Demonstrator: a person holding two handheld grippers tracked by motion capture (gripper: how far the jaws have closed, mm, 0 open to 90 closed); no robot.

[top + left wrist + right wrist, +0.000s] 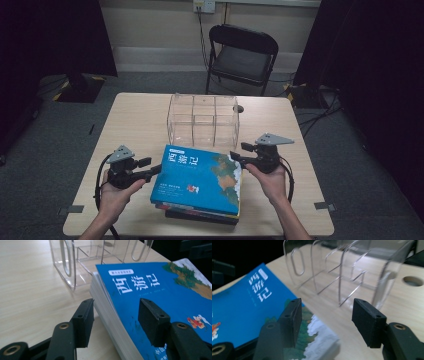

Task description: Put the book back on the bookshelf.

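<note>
two grippers at the edges of the blue book

the blue book (197, 180) lies on top of a small stack of books (200, 214) at the near side of the table (140, 120). the left gripper (156, 170) has its jaws half open around the book's left edge, one pad (83, 325) beside the pages, not pressing yet. the right gripper (235, 157) is half open too, at the right corner, holding nothing. i think they take it from both sides to lift it level. just behind, the clear organizer (202, 120) has all compartments empty.
</note>
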